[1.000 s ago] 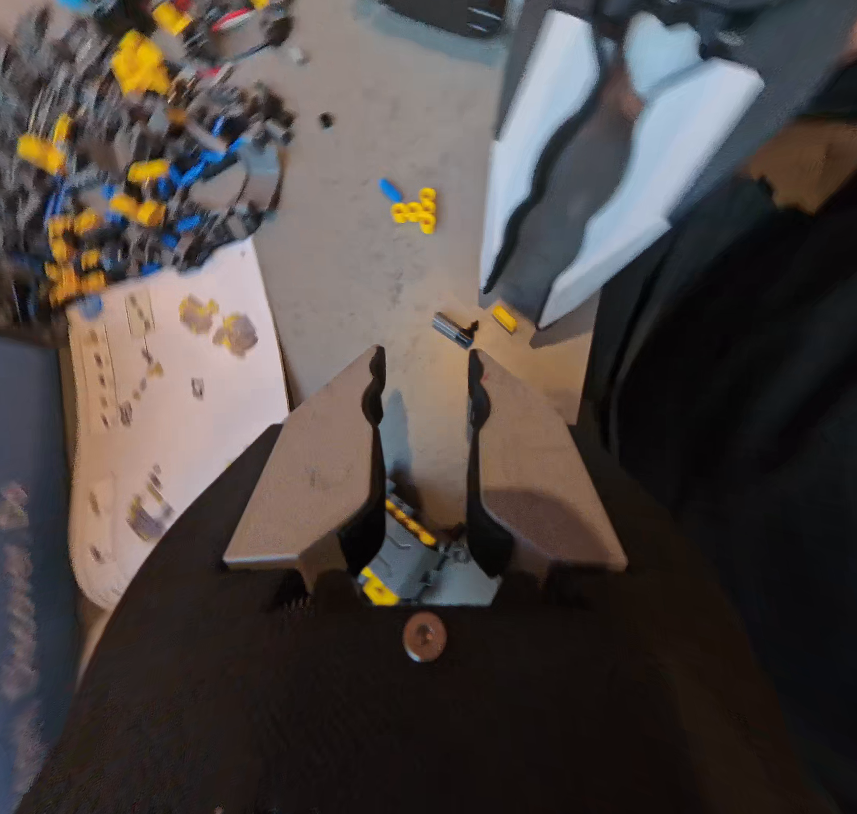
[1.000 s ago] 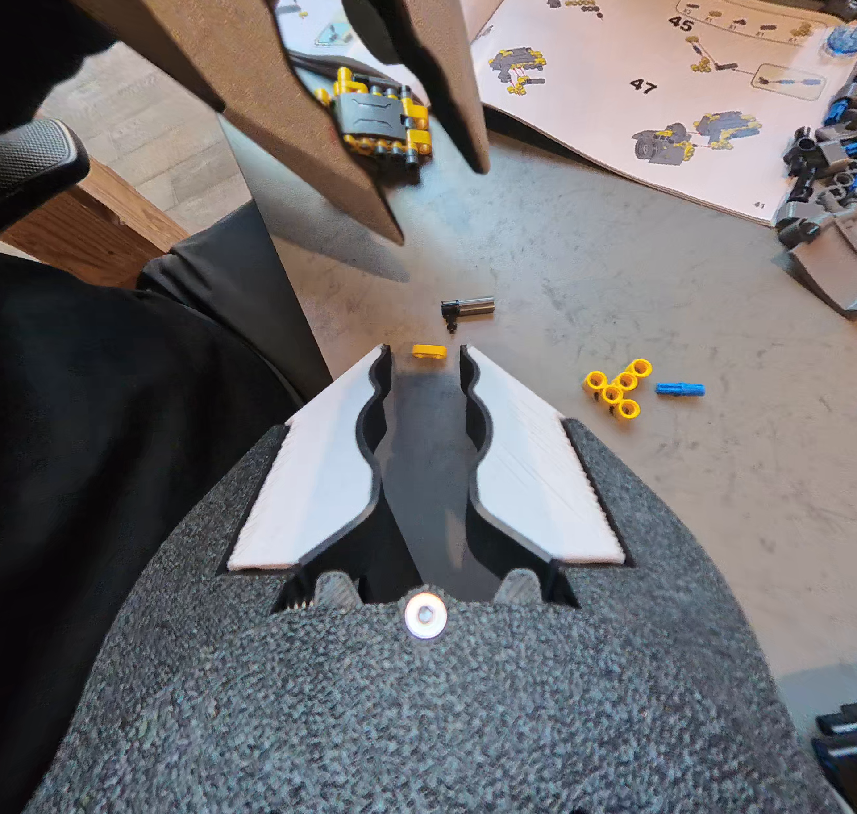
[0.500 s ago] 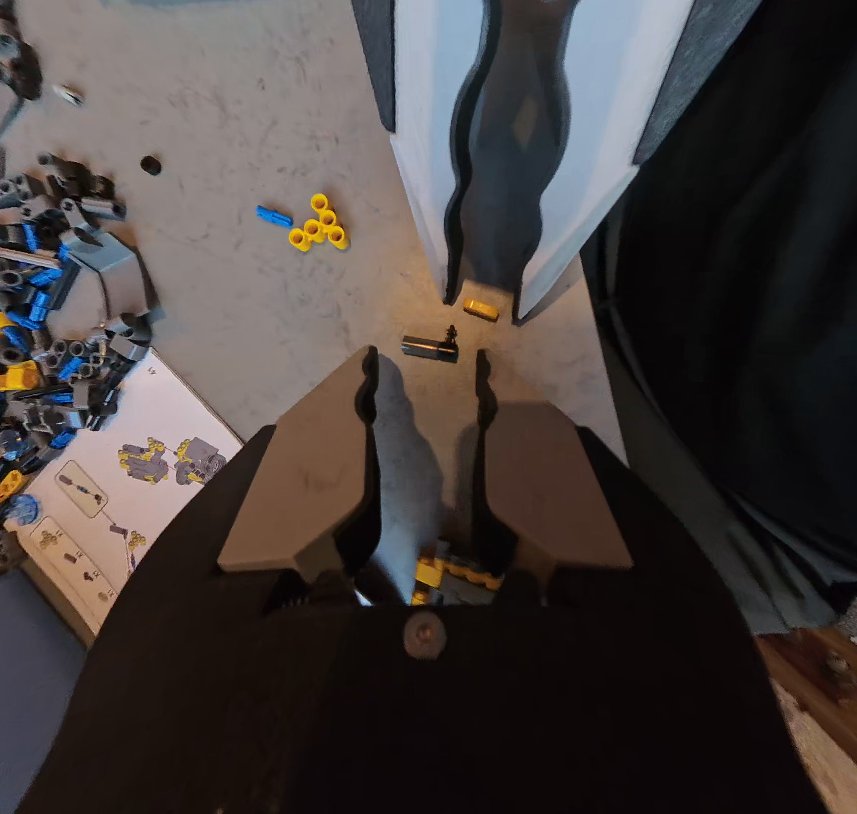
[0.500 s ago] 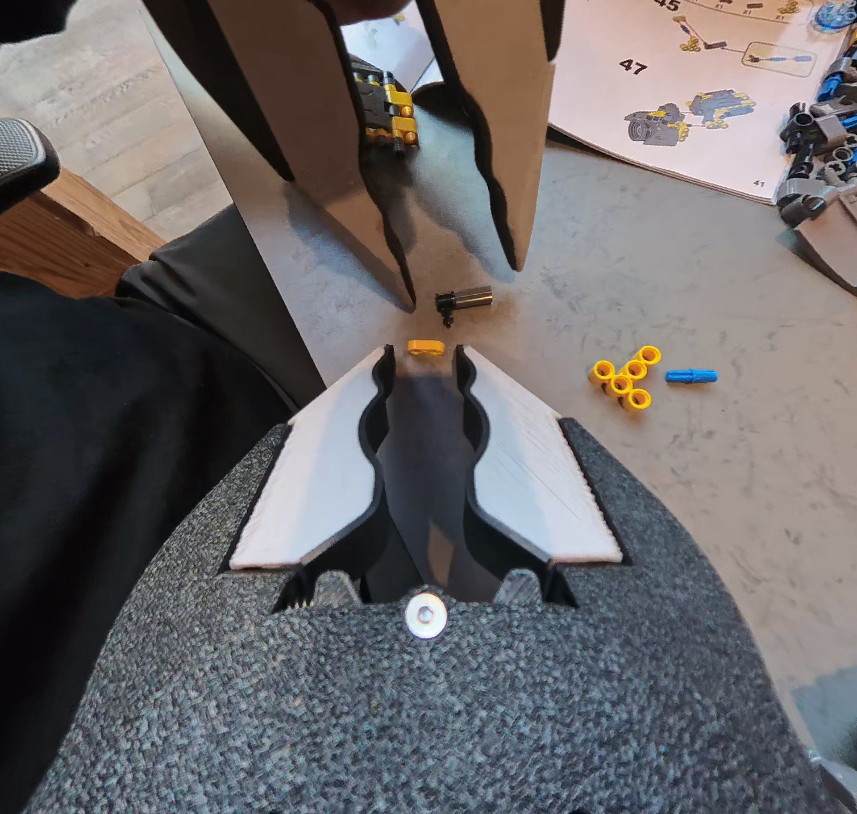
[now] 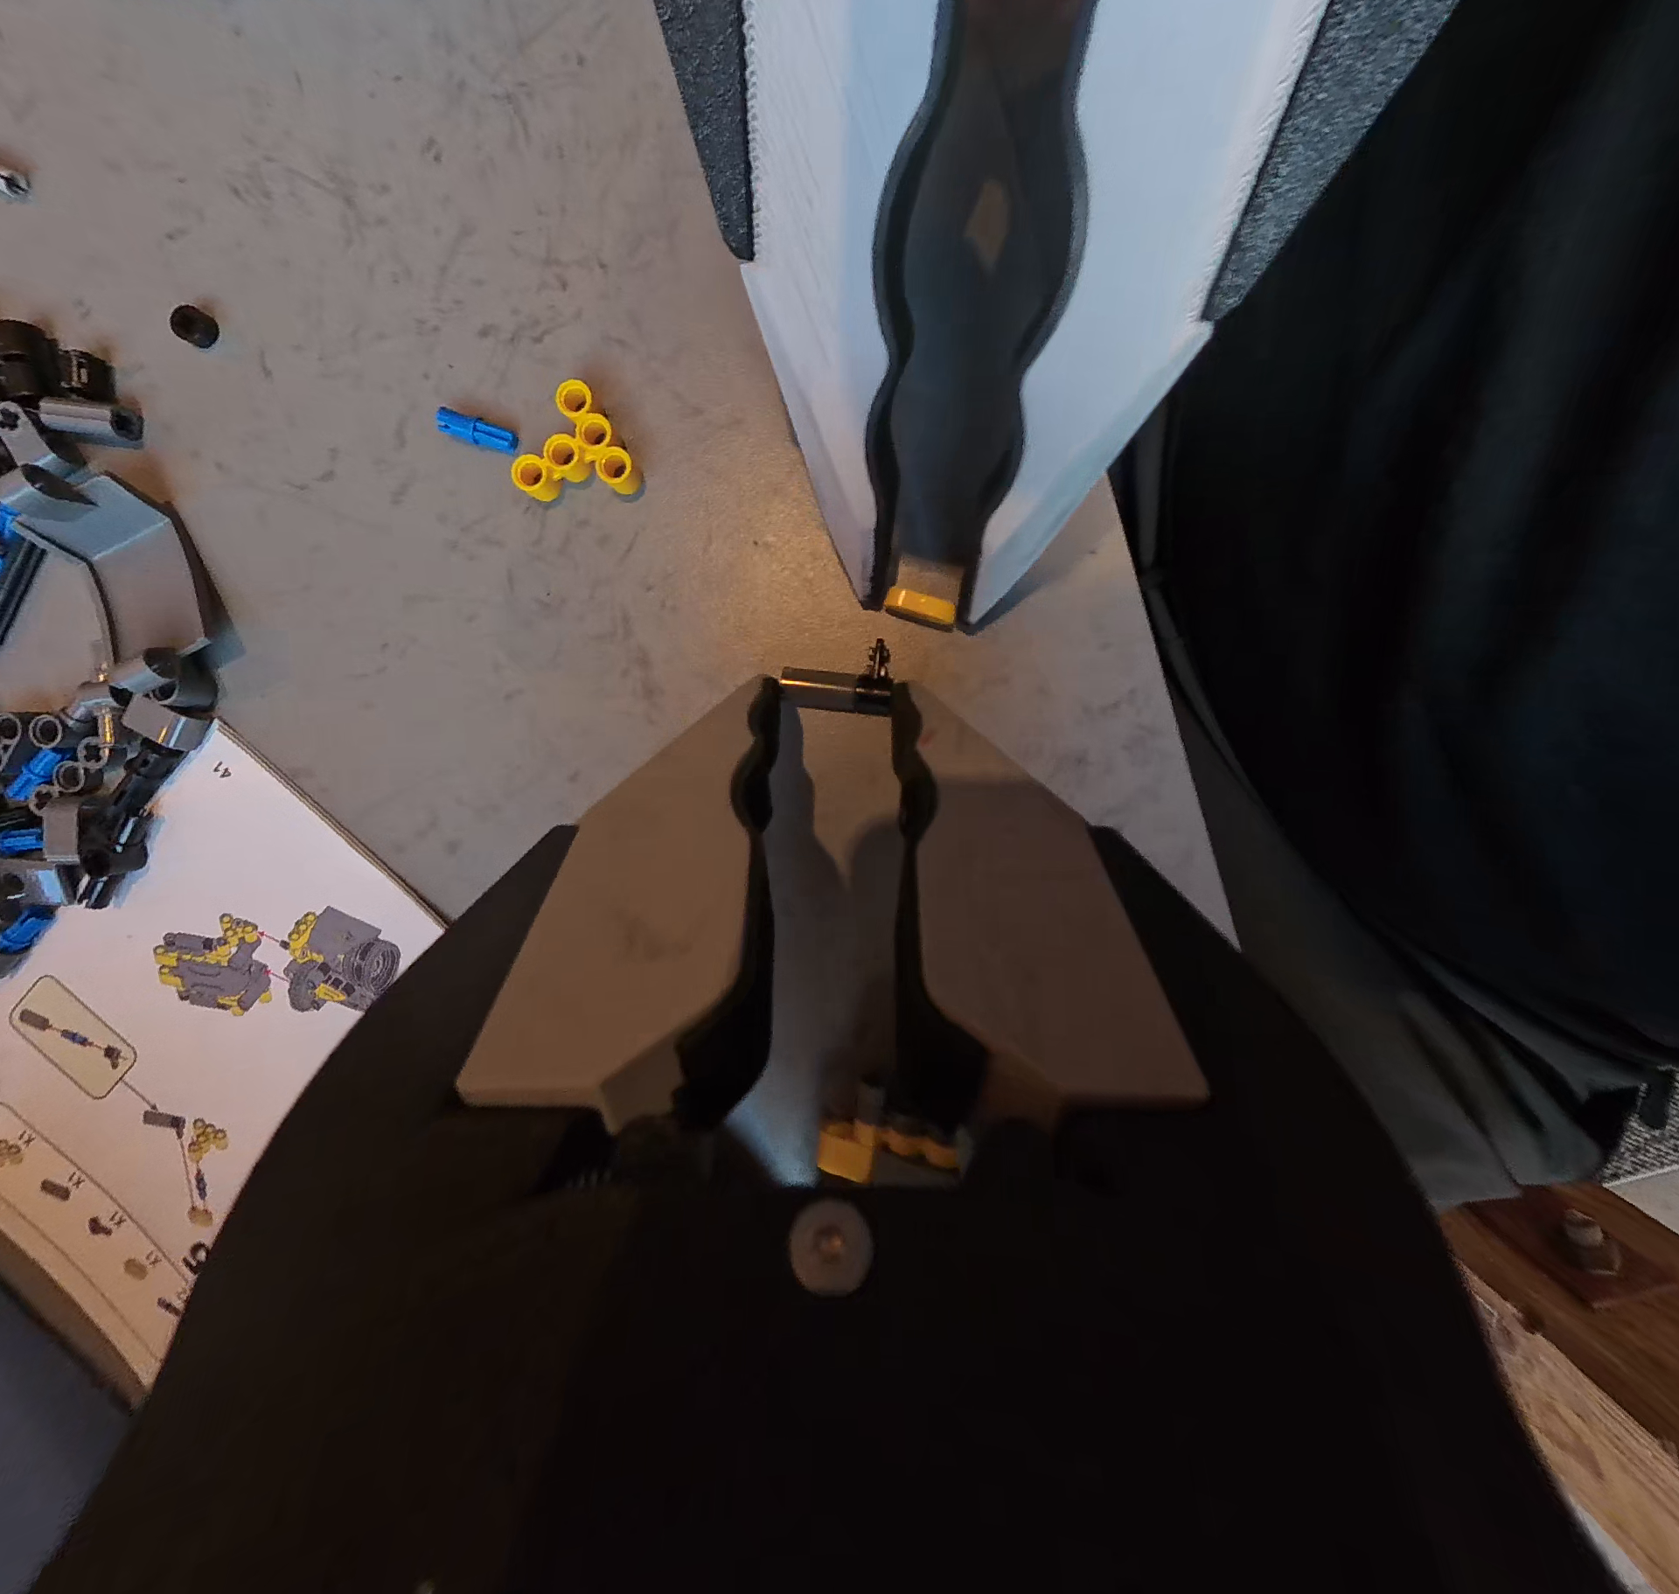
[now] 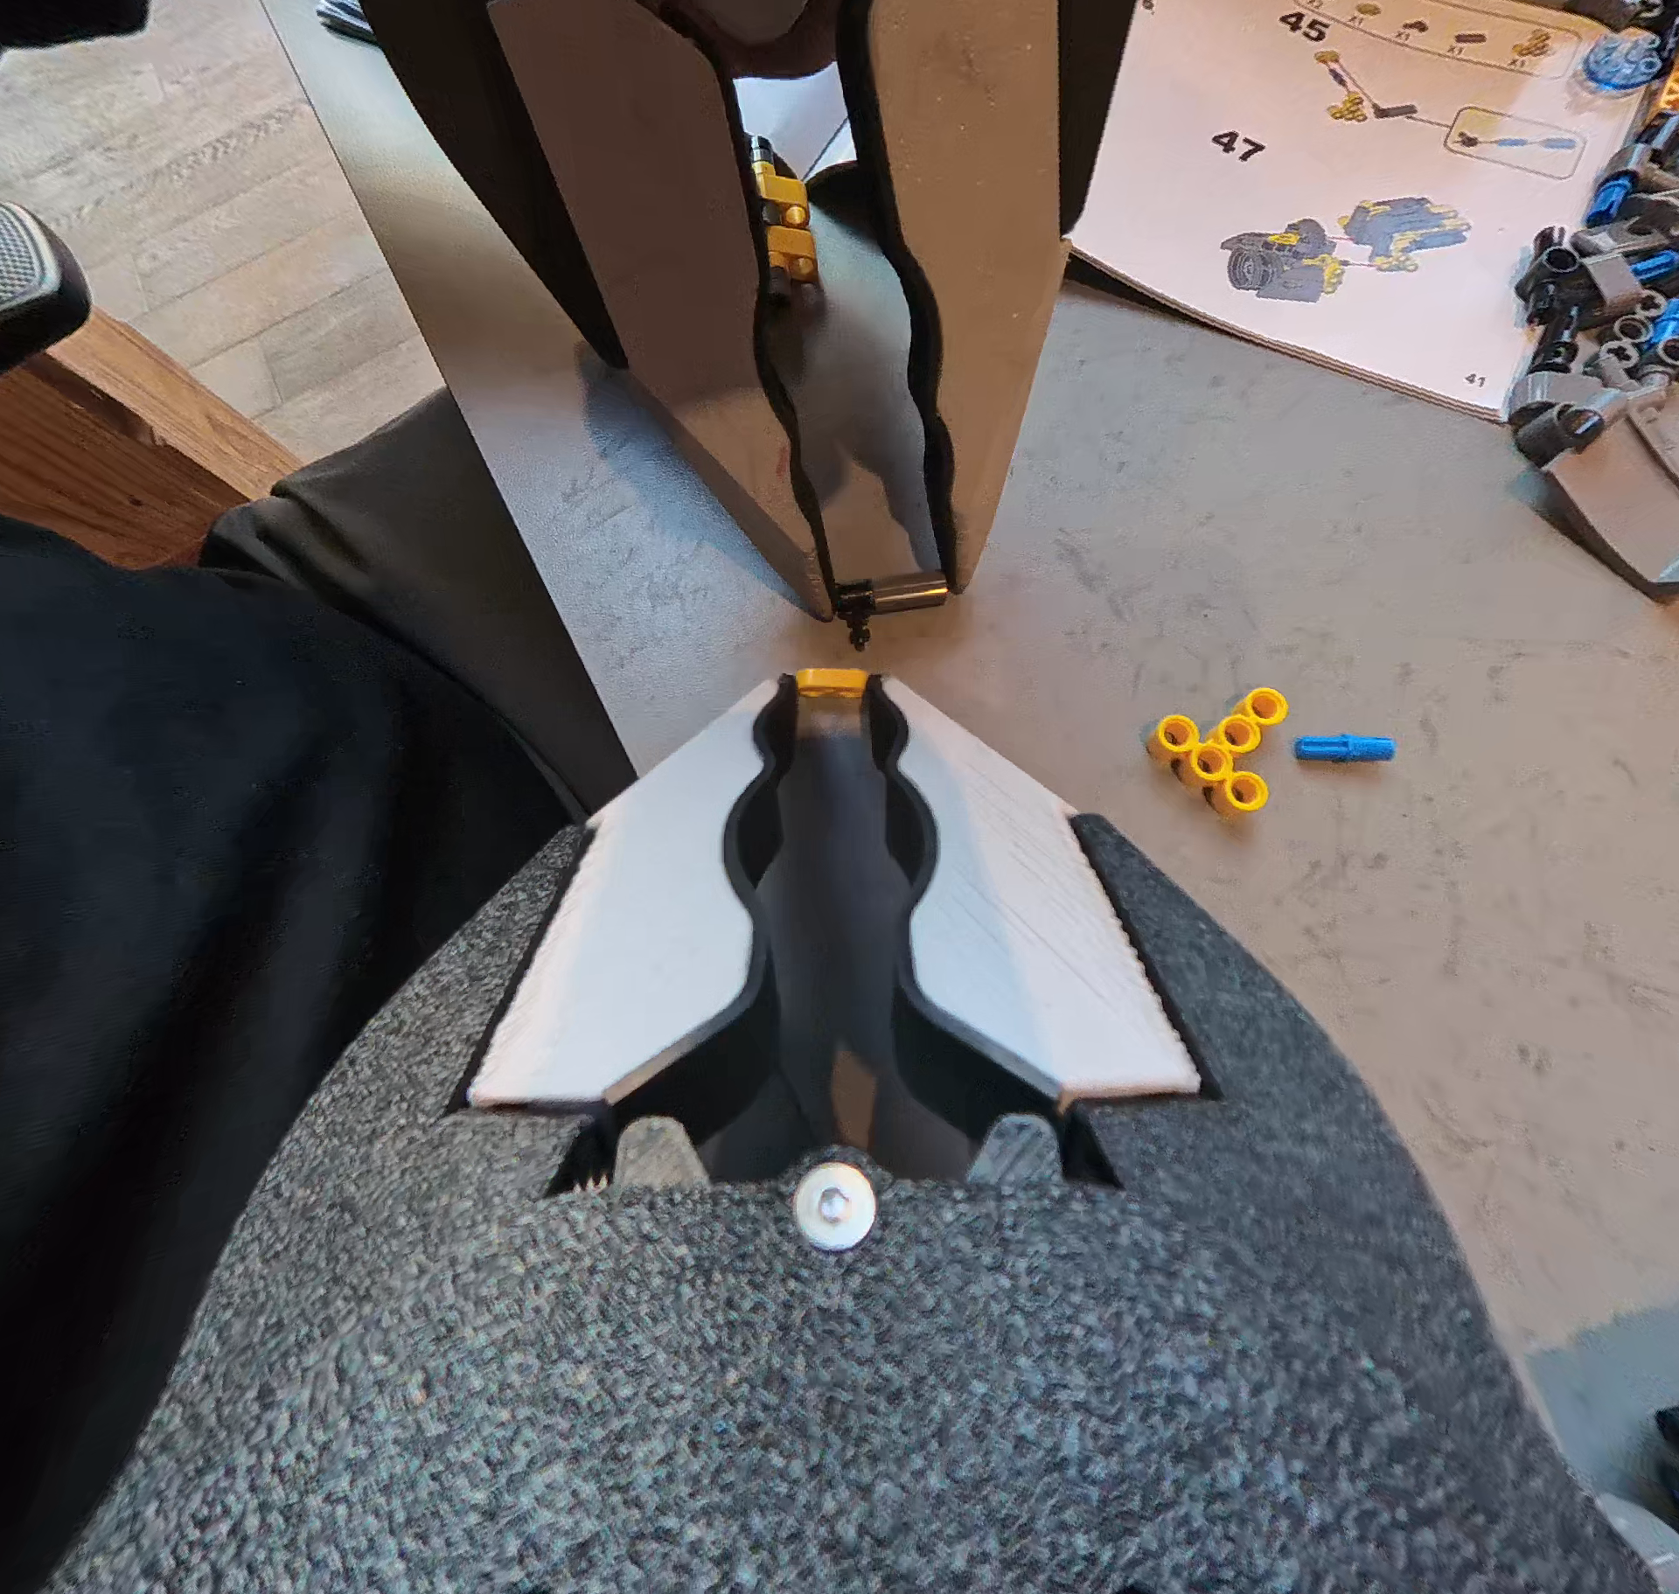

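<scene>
On the grey table [image 5: 382,188], the open instruction booklet [image 5: 182,960] and a heap of grey, black and blue parts [image 5: 73,660] lie at the left, with a blue pin [image 5: 476,429] beside a yellow connector cluster [image 5: 575,455]. The left gripper [image 5: 836,695] has its tips set around a dark grey cylindrical piece [image 5: 834,695], seemingly touching both ends, though a firm pinch cannot be told. Facing it, the right gripper [image 6: 829,683] is closed on a small yellow piece [image 6: 829,681].
</scene>
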